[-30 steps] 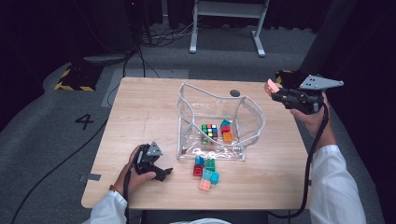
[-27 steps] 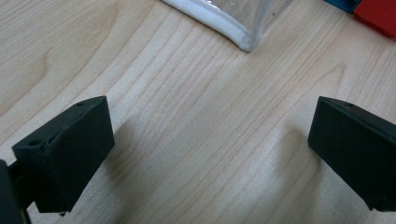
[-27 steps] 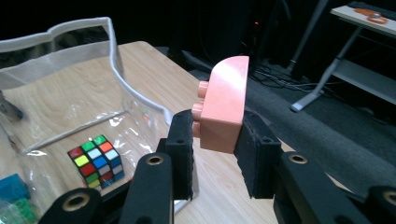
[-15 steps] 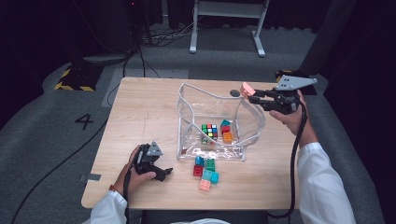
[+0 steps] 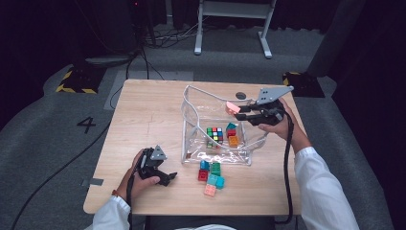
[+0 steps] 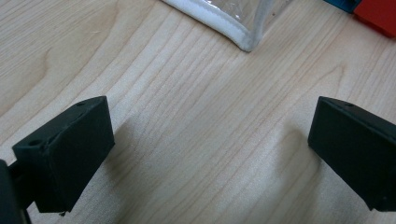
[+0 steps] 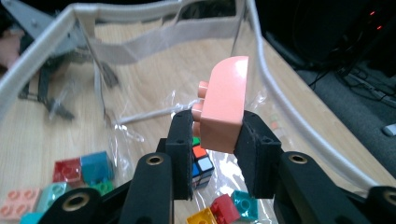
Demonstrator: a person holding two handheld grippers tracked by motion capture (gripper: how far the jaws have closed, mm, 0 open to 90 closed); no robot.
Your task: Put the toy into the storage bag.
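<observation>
2 grippers at a wooden table (image 5: 143, 120). Right gripper (image 5: 238, 110): jaws clamped on 1 pink brick (image 5: 232, 108), gripped at its lower half, rounded end up, held above the open mouth of a clear plastic bag (image 5: 191, 139). Bag contents: 1 colour-cube puzzle (image 5: 215, 135), plus teal, red and orange bricks. Left gripper (image 5: 165, 177): resting on the table near the bag's front left corner, jaws spread wide, nothing between them. Loose bricks (image 5: 210, 173): 1 cluster on the table just in front of the bag.

one clear bag (image 5: 191, 139), one puzzle cube (image 5: 215, 134), six loose bricks beside bag (image 5: 211, 173), one pink brick (image 5: 232, 108).
</observation>
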